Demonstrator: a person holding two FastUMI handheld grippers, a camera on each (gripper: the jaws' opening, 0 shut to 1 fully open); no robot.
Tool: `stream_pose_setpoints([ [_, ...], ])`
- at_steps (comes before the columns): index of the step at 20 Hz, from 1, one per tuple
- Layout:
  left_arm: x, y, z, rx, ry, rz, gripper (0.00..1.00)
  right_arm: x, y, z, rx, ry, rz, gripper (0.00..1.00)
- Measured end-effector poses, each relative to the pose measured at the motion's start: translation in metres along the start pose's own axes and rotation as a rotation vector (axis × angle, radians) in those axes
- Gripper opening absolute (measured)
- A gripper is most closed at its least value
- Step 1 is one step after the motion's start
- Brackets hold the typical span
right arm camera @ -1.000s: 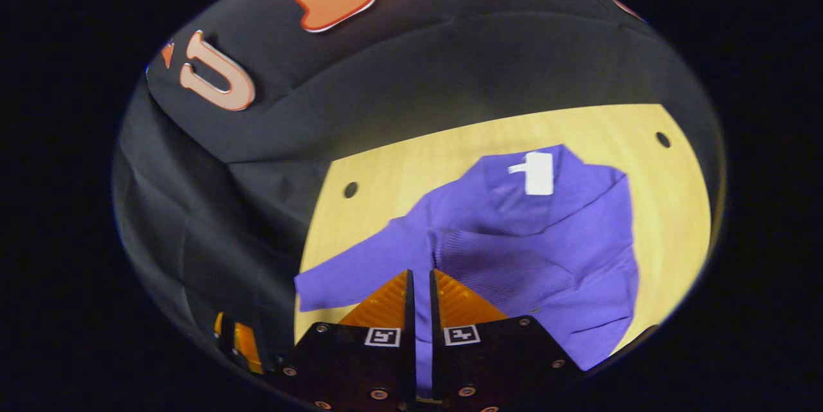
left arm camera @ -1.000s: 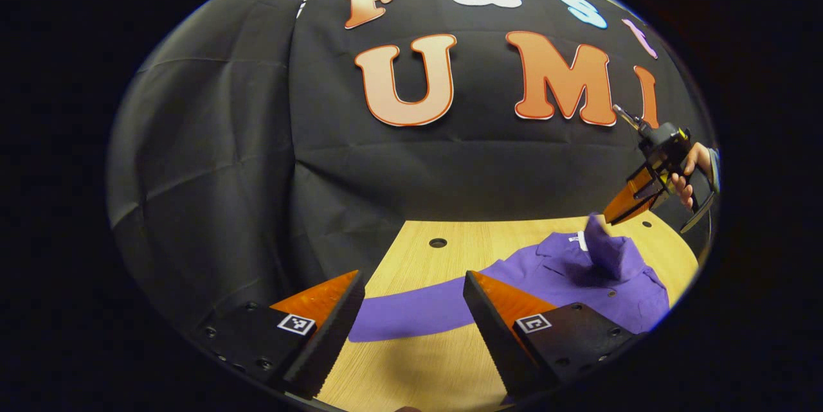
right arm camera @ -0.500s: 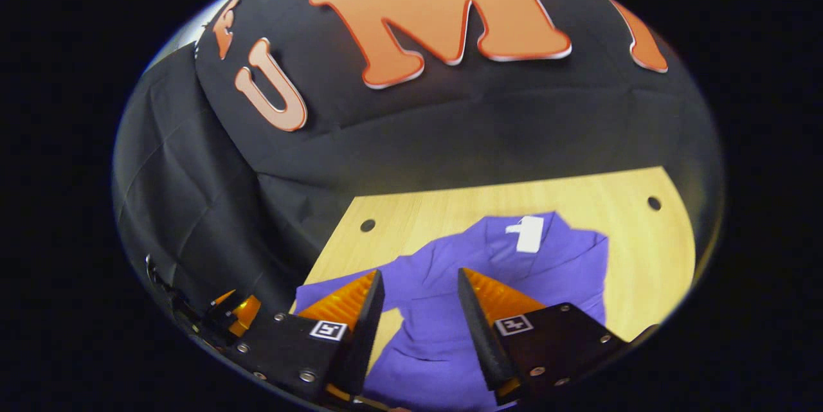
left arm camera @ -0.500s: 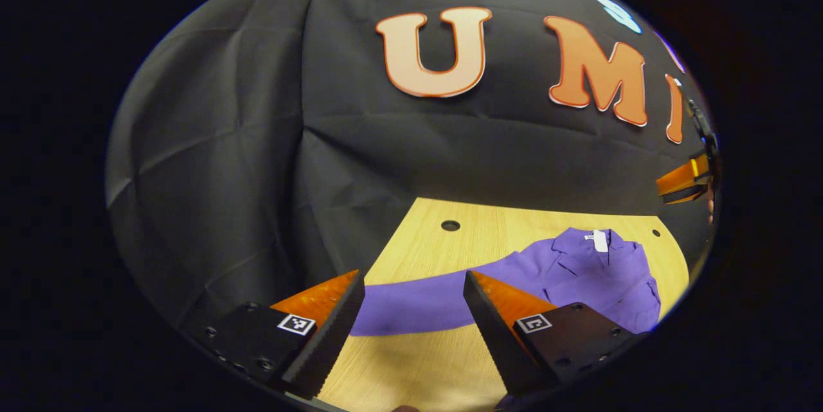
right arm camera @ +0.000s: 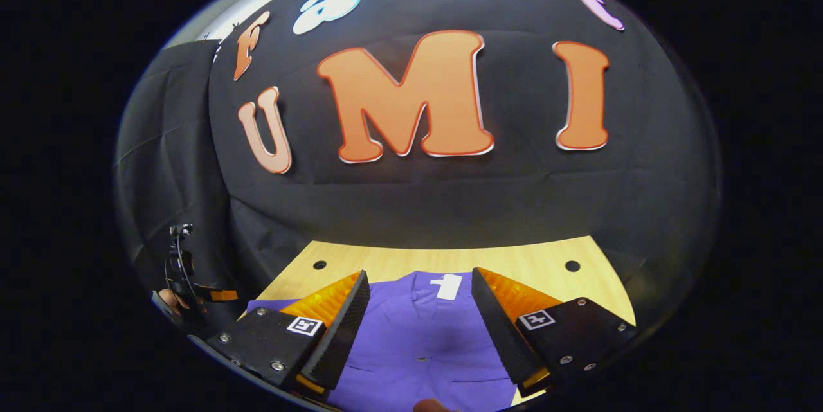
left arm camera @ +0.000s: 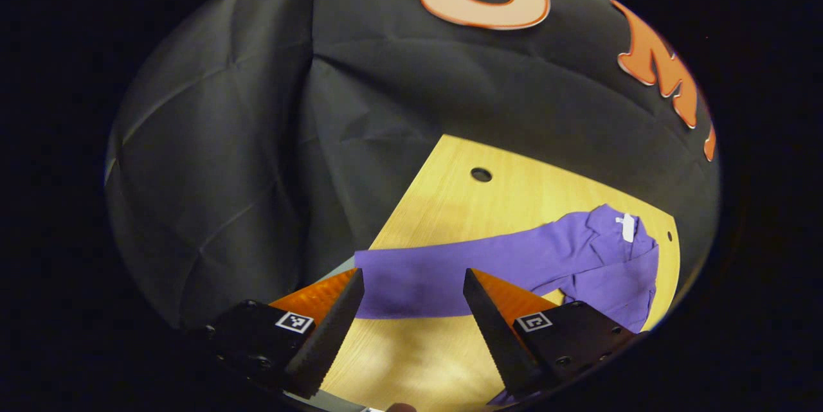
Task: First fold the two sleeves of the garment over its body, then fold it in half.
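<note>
1. Your left gripper (left arm camera: 411,309) hung wide open, empty, just over the purple garment's (left arm camera: 578,264) outstretched sleeve (left arm camera: 443,274), which ran crosswise on the table (left arm camera: 450,206).
2. Your right gripper (right arm camera: 418,315), also open and empty, sat over the body.

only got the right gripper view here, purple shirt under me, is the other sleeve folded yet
Observer: No. In the left gripper view the long sleeve lies stretched flat across the wooden table, its cuff at the table's edge.
Operator: where's the left gripper
Observer: The left gripper hangs open above that cuff end, not touching cloth.
Operator: and the shirt body
Observer: The purple shirt lies collar toward the wall, white neck tag up; the right gripper is open above it.
</note>
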State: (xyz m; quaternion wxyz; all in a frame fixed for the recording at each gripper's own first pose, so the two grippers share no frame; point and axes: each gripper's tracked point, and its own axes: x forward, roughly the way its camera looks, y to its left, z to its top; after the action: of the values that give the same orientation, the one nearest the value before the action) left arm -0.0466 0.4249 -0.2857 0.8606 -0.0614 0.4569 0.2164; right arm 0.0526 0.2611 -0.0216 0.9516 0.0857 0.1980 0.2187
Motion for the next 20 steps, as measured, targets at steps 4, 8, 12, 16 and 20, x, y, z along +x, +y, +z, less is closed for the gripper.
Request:
stream_pose_setpoints([
  [4,0.038,0.009,-0.022,0.007,0.143,0.01,0.99,-0.035,-0.044,0.0,-0.048,-0.052,-0.126,0.95],
  [8,0.076,0.023,-0.051,0.019,0.275,0.013,0.99,-0.068,-0.066,-0.007,-0.098,-0.056,-0.219,0.95],
  [12,0.104,0.028,-0.067,0.011,0.388,0.003,1.0,-0.093,-0.072,-0.01,-0.136,-0.071,-0.271,0.95],
  [16,0.128,0.034,-0.082,0.004,0.479,-0.026,0.99,-0.112,-0.087,-0.018,-0.112,-0.062,-0.316,0.95],
  [20,0.139,0.036,-0.088,0.001,0.519,-0.03,0.99,-0.129,-0.103,-0.031,-0.097,-0.034,-0.354,0.95],
])
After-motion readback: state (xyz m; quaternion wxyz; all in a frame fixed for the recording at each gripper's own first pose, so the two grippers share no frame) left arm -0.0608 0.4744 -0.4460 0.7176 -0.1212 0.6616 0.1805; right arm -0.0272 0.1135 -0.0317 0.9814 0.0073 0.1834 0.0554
